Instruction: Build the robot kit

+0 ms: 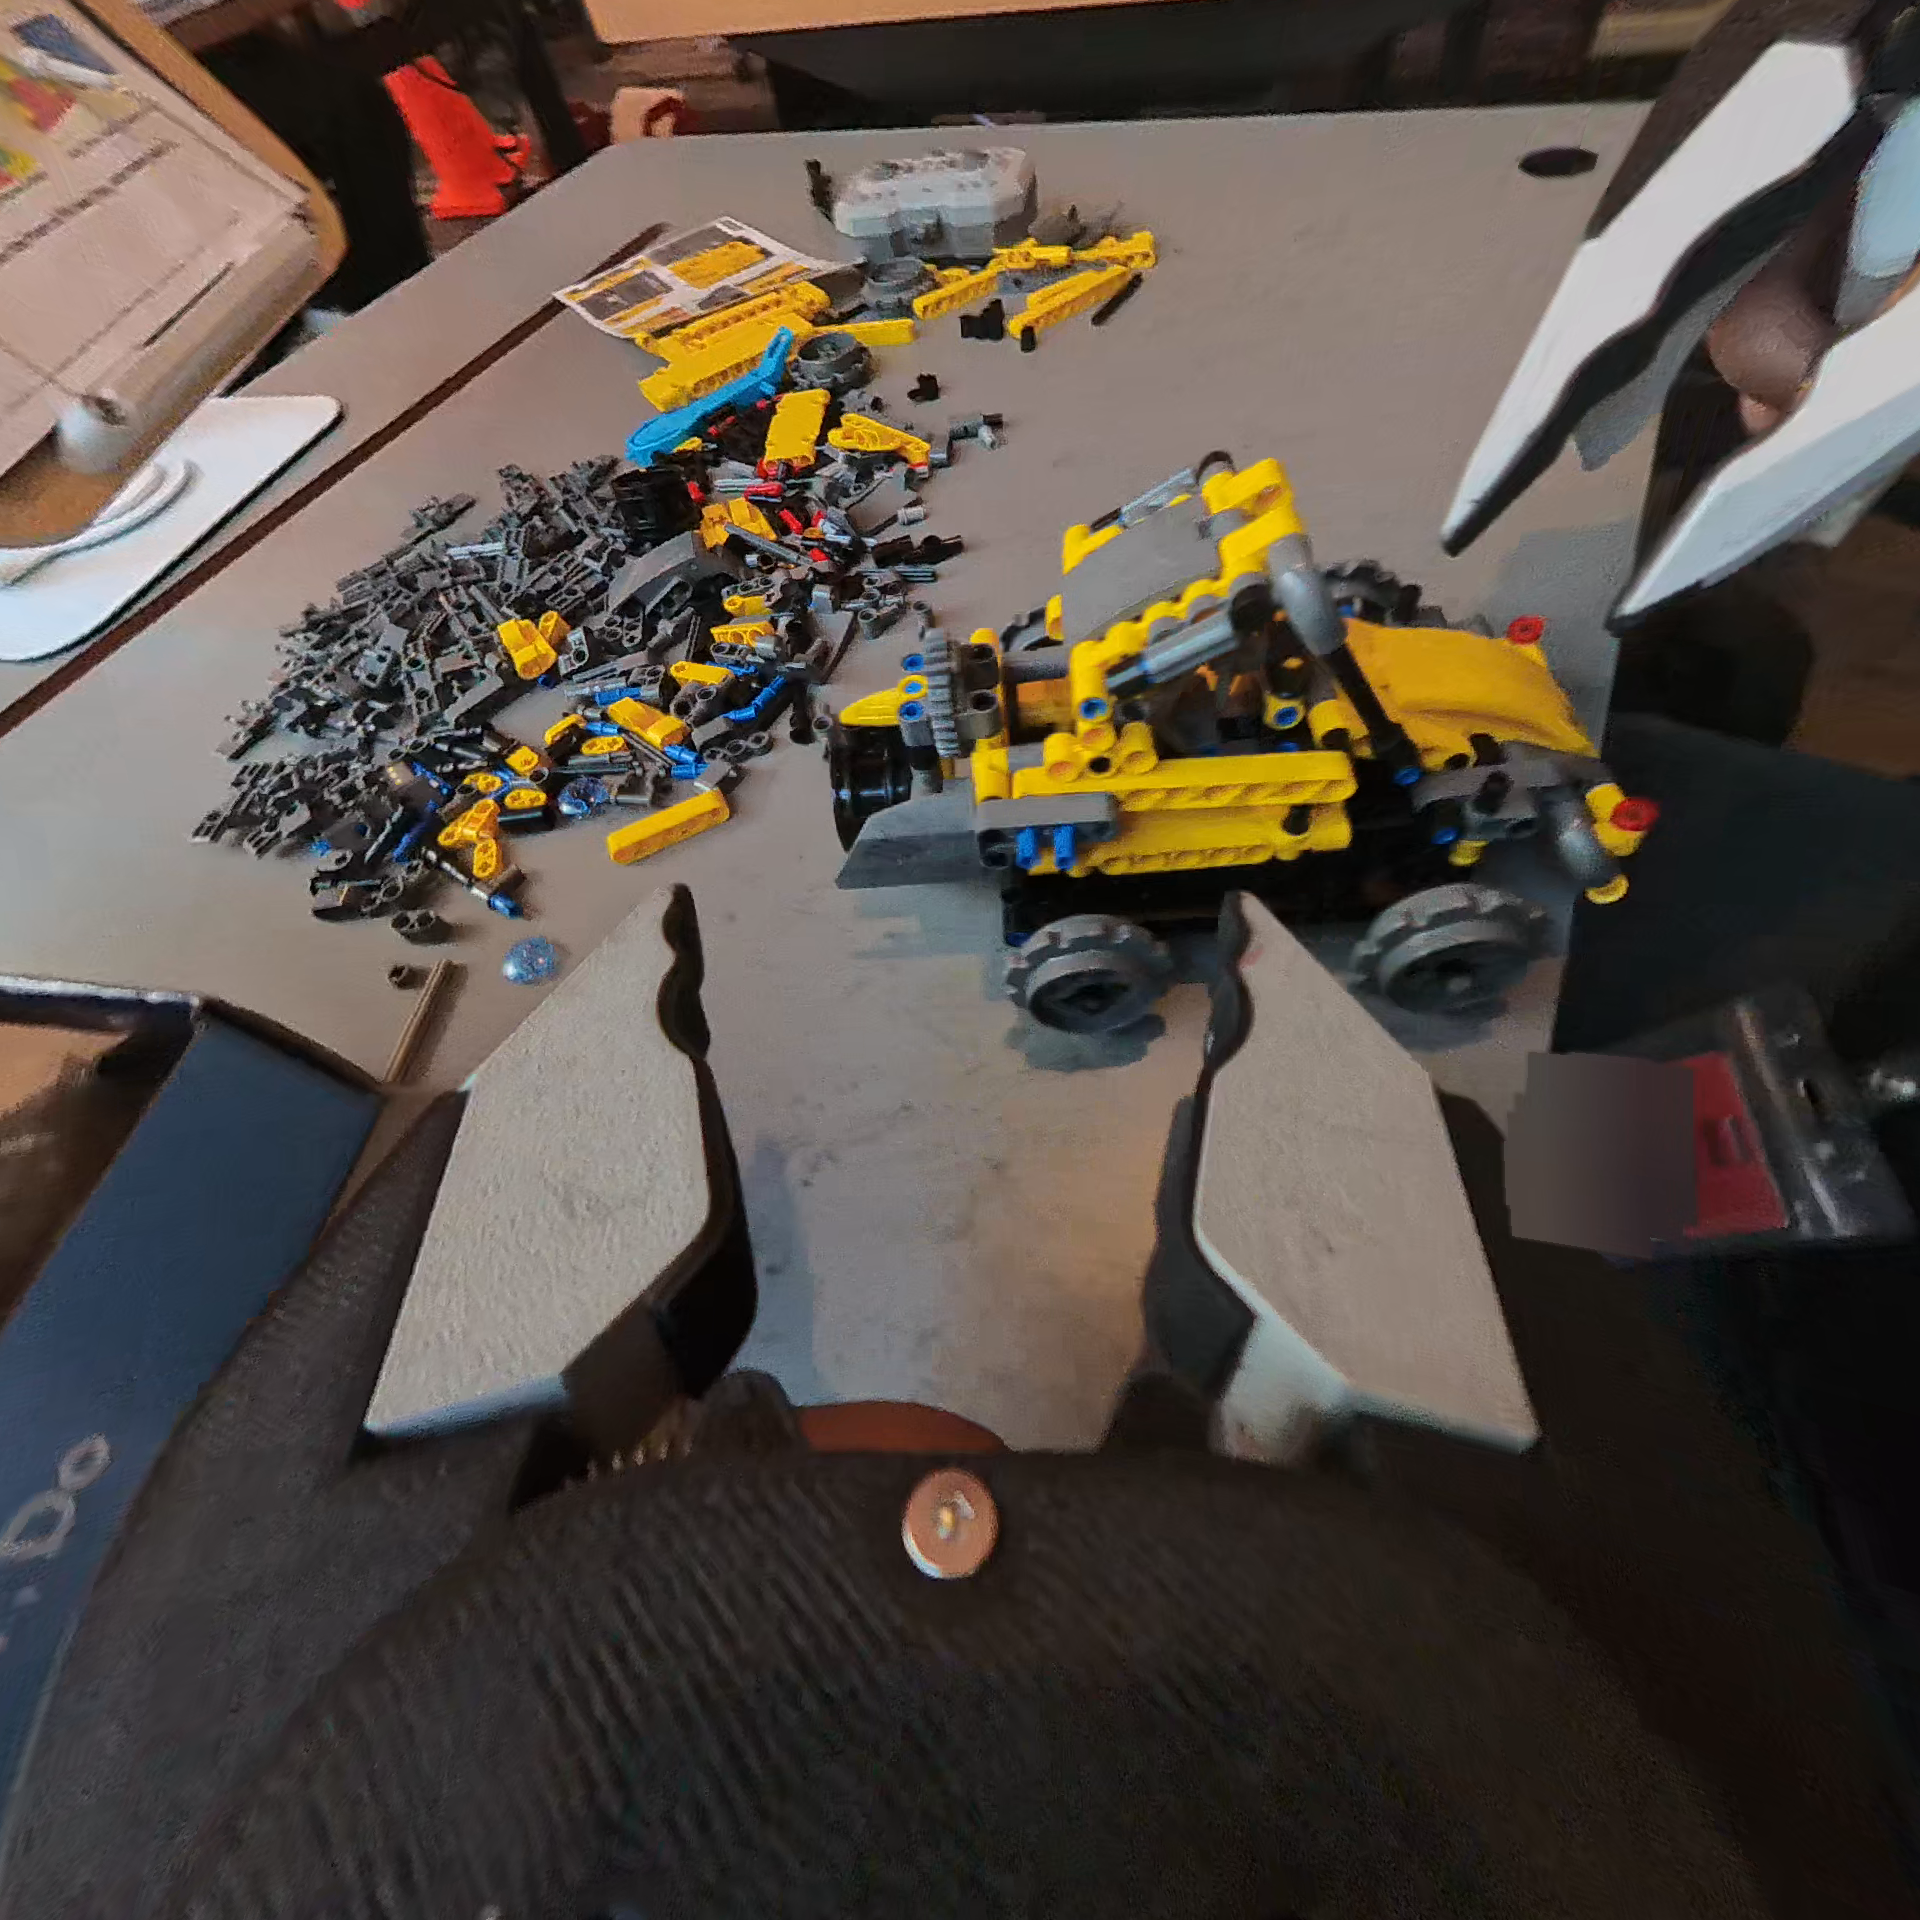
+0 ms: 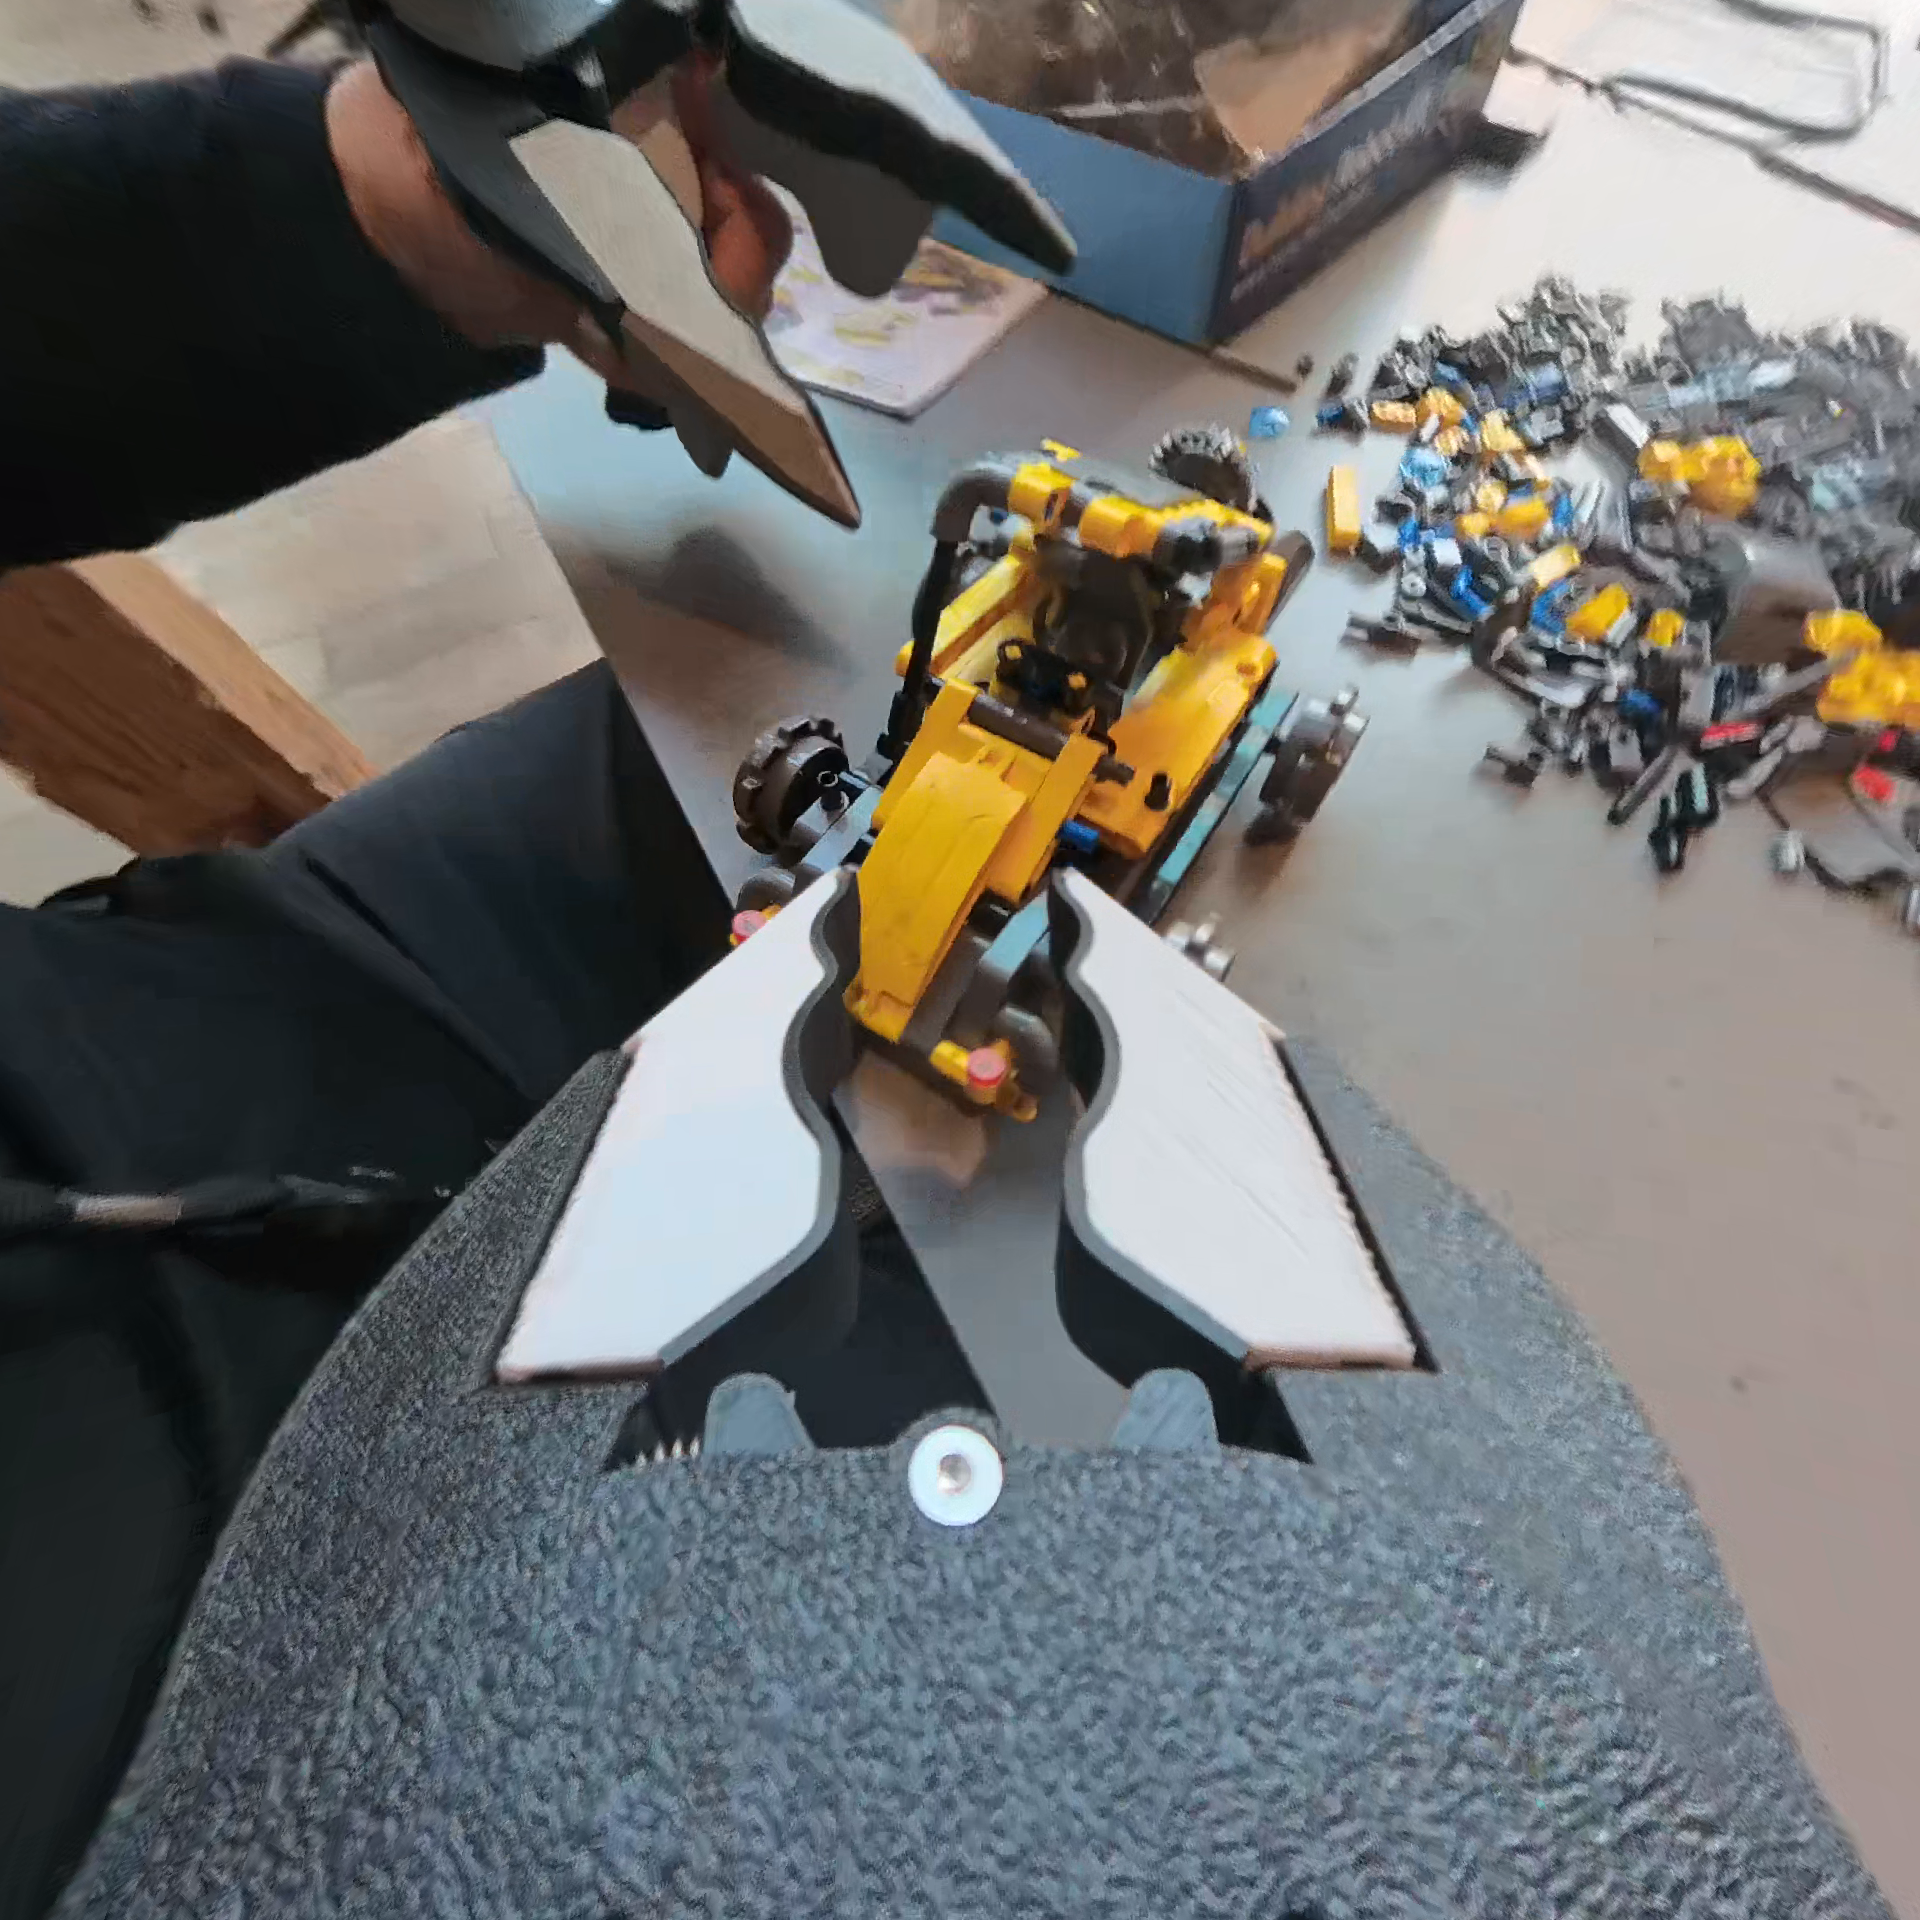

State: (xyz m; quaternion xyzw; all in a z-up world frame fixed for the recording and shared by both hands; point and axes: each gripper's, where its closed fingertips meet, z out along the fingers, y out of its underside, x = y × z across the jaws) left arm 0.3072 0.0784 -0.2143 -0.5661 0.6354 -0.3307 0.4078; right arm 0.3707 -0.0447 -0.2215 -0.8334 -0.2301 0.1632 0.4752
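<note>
a loose heap of small black, yellow and blue plastic building pieces (image 1: 540,665) lies at the left on the grey surface (image 1: 1299,343). the left claw (image 1: 956,925) is wide and empty, near the half-built yellow and grey toy vehicle (image 1: 1226,748). the right claw (image 2: 951,883) is wide around the vehicle's yellow end, not gripping.
</note>
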